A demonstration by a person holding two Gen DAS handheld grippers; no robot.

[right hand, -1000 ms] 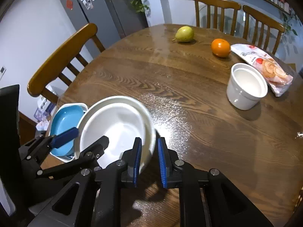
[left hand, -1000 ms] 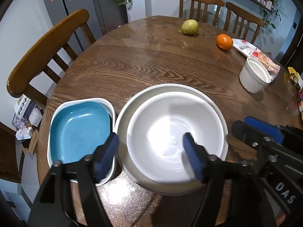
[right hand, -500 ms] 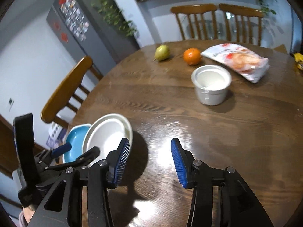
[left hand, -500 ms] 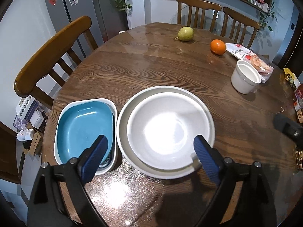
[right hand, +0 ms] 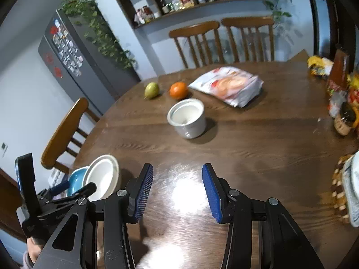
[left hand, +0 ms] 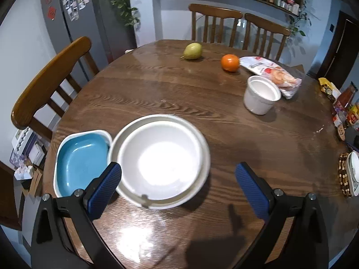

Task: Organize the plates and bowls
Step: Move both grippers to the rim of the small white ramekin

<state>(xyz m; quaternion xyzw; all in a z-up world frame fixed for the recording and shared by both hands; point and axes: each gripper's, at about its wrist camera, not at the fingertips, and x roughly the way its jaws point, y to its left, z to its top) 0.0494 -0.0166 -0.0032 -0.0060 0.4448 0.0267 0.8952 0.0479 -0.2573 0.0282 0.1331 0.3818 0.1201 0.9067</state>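
A white bowl [left hand: 159, 159] sits inside a wider white plate [left hand: 203, 168] near the front left side of the round wooden table [left hand: 170, 98]. The bowl is smooth and shiny, with a bright spot of light in its middle. Just to its left, touching the plate's rim, is a square dish [left hand: 82, 163] that is blue inside and white outside; it sits right at the table's edge. A small white cup [left hand: 260, 94] stands well apart, farther back on the right, near an orange [left hand: 230, 62], a pear [left hand: 193, 51] and a snack bag [left hand: 271, 74]. The bag's writing is too small to read.

The left gripper [left hand: 178, 187] has just been opening; its jaws are wide, with nothing pressed between them. The right gripper [right hand: 177, 192] has its jaws partly apart over bare table, holding nothing.

There is lots of bare wood in the middle. The right edge is crowded with jars and packets [right hand: 343, 103].
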